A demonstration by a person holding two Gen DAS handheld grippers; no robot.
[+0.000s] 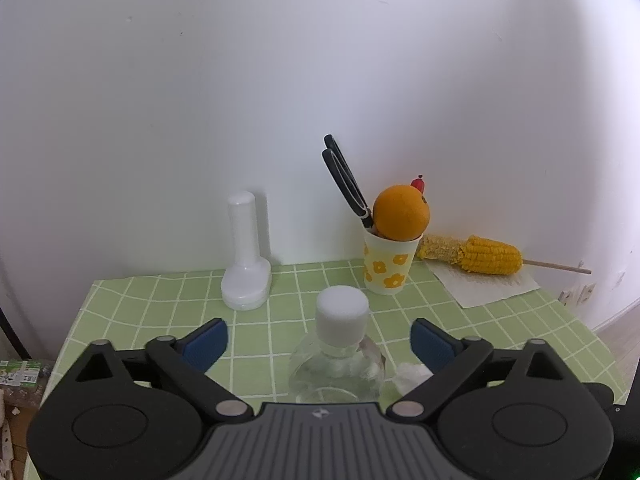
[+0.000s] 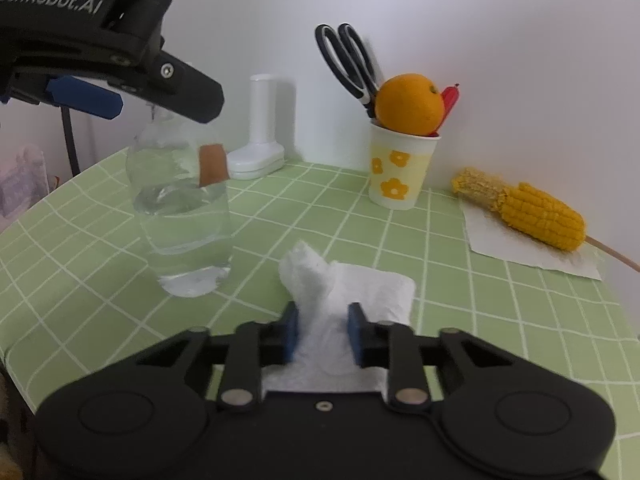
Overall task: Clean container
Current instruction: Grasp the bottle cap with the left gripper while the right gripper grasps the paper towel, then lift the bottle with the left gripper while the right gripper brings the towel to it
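I see the clear bottle (image 2: 182, 208), partly filled with water, standing on the green checked desk (image 2: 440, 300), its white cap (image 1: 342, 316) between my left claw's (image 1: 318, 342) spread, released fingers. From the right wrist view the cap is hidden behind that claw. My right claw (image 2: 322, 332) is clenched on a white paper towel (image 2: 360, 284), just beside the bottle.

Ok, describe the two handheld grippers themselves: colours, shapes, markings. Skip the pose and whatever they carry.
Both are matte black plastic. The left gripper has two round housings, silver pivot pins, a ribbed grey centre plate and blue ribbed finger pads. From the right wrist view, its side carries white "GenRobot.AI" lettering. The right gripper matches: black linkage arms, silver pins, blue pads.
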